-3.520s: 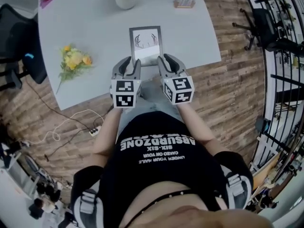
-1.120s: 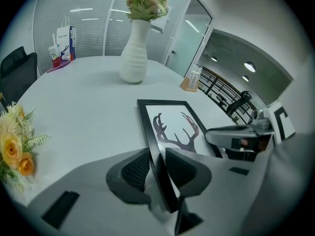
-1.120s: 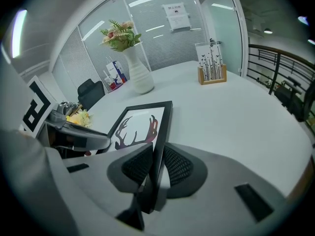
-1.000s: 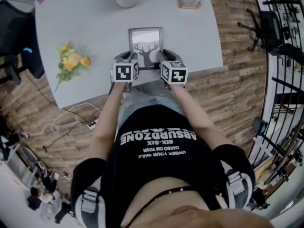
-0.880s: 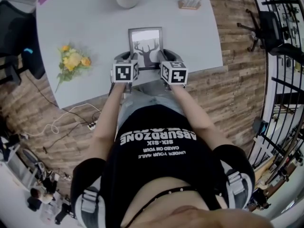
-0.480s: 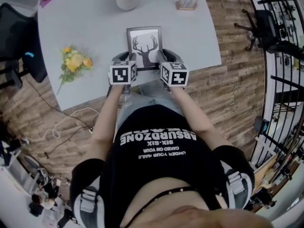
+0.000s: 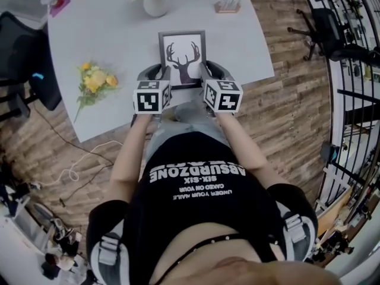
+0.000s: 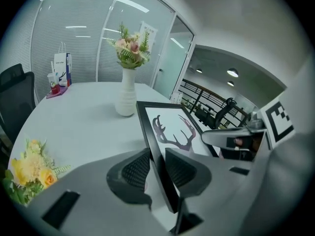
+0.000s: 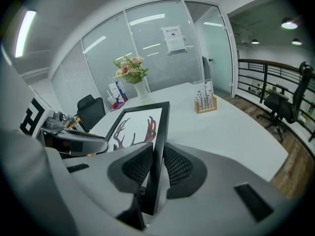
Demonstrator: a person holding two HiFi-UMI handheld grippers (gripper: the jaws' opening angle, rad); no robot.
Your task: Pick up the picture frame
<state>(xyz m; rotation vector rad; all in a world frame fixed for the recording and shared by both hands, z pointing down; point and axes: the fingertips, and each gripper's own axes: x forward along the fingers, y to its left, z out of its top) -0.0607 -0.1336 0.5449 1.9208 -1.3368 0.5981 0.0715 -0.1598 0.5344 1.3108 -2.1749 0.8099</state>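
**Black frame clamped on both edges**

Black-edged, the picture frame [image 7: 183, 58] with its antler print sits tilted over the near edge of the grey table [image 7: 107, 34]. Your left gripper [image 8: 156, 168] is closed on its left edge and your right gripper [image 9: 156, 170] on its right edge. The grippers hide its lower edge, so you cannot tell whether it touches the table. Further out lie yellow flowers [image 7: 95, 81] and a white vase [image 7: 155, 3], its blooms cut off.

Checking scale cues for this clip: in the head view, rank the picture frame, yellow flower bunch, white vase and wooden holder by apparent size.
1. picture frame, held nearer the camera
2. yellow flower bunch
3. white vase
4. wooden holder, close to the vase
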